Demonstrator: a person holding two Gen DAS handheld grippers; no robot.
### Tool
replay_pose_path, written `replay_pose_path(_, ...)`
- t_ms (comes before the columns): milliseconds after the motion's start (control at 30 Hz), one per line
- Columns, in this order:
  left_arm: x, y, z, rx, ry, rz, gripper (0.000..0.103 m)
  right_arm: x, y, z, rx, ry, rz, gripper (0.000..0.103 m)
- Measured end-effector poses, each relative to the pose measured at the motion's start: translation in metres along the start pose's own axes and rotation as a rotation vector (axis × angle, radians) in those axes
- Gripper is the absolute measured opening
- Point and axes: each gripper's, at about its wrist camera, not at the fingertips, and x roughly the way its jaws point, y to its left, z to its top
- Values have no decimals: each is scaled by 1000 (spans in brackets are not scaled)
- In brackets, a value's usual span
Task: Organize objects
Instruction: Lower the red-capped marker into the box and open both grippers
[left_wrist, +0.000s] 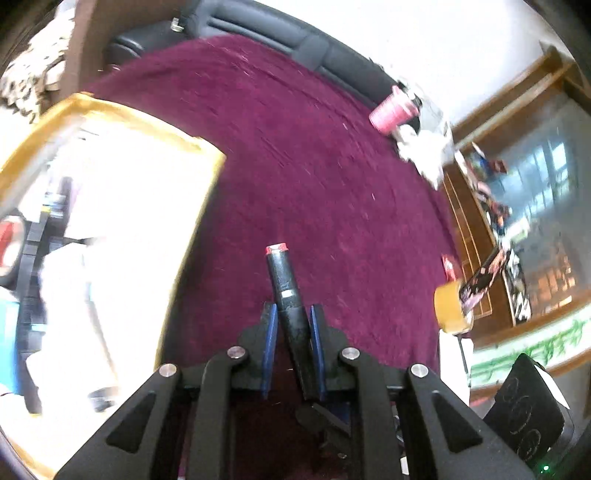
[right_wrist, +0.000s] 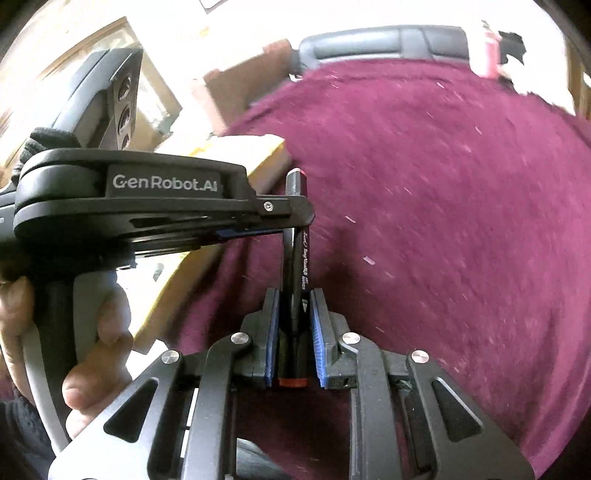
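A black marker with red ends (right_wrist: 297, 266) is held in the air over a maroon carpet (left_wrist: 314, 166). My right gripper (right_wrist: 293, 306) is shut on its lower part. My left gripper (right_wrist: 295, 221) comes in from the left in the right wrist view and grips the same marker near its upper end. In the left wrist view my left gripper (left_wrist: 291, 321) is shut on the black marker (left_wrist: 286, 291), whose red tip points forward. A cardboard box (left_wrist: 110, 206) with mixed items stands at the left.
A roll of brown tape (left_wrist: 448, 306) and a small red packet (left_wrist: 448, 267) lie at the carpet's right edge. A pink cup (left_wrist: 391, 109) and white cloth (left_wrist: 424, 151) lie far right. A wooden cabinet (left_wrist: 517, 221) stands right. A black sofa (left_wrist: 295, 44) is behind.
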Motion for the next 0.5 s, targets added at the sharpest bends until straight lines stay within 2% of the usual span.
replay_pose_path(233, -49, 55, 12, -85, -82, 68, 16, 18, 63, 21, -125, 29, 105, 17)
replay_pose_path(333, -57, 79, 20, -132, -99, 70, 16, 40, 82, 29, -137, 68, 150, 17)
replay_pose_path(500, -55, 106, 36, -171, -100, 77, 16, 65, 99, 42, -138, 105, 170, 17)
